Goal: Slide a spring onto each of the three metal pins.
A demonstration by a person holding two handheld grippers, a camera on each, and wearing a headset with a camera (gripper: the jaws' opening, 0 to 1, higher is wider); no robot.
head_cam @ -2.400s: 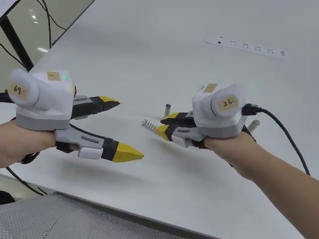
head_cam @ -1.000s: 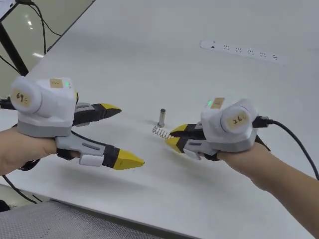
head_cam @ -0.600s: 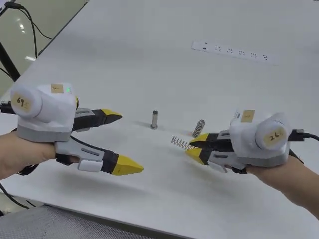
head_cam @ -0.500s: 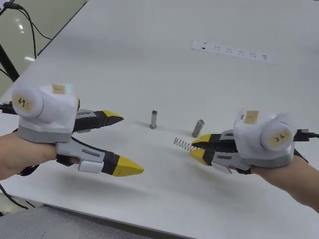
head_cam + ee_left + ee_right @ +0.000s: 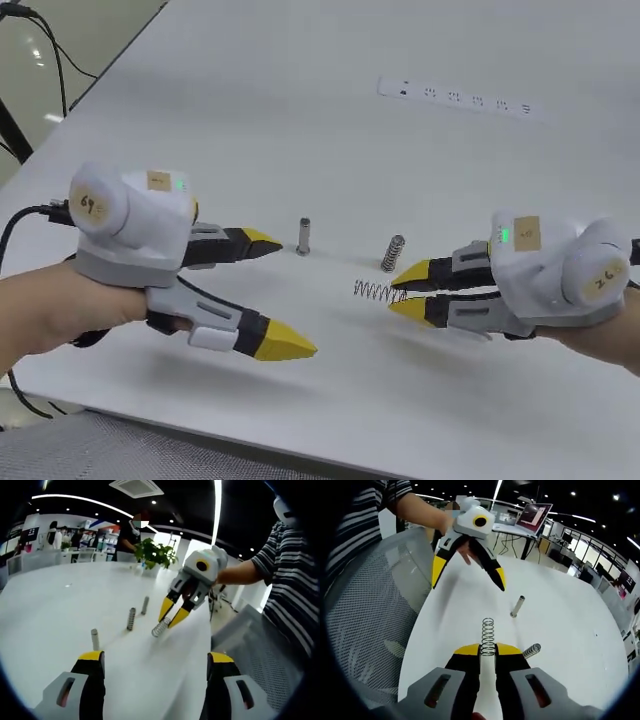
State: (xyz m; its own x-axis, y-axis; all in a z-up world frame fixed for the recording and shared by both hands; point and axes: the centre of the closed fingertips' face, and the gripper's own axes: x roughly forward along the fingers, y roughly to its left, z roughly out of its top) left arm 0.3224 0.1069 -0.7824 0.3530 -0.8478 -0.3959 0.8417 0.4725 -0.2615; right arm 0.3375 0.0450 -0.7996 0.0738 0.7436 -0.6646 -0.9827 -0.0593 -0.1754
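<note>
Yellow tips cap the left gripper (image 5: 290, 295), held in a hand above the white table (image 5: 250, 120). Its jaws are spread wide and there is nothing between them. The two grippers point at each other across the work.

Just ahead of the left gripper's upper tip, close to it but not touching, a bare pin (image 5: 303, 236) stands upright on the table. In the left gripper view a row of pins runs away beyond the open jaws. The bare pin is nearest, a sprung pin (image 5: 393, 254) with a coil seated on it comes next, and a third pin (image 5: 145, 605), also uncovered, is farthest.

Between the grippers, a loose spring (image 5: 375, 291) juts out roughly level from the tips of the right gripper (image 5: 402, 290), with its free end aimed at the left gripper. Whether that free end touches the table cannot be told.

The right gripper's jaws are drawn almost together and pinch the near end of the loose spring. In the right gripper view the coil rises straight out from between them. The sprung pin stands just beside this gripper's tips, on their right in that view. The bare pin lies ahead of the coil and a little right, apart from it. The left gripper is farther ahead.

A power strip (image 5: 460, 100) lies flat on the table, well beyond both grippers.
</note>
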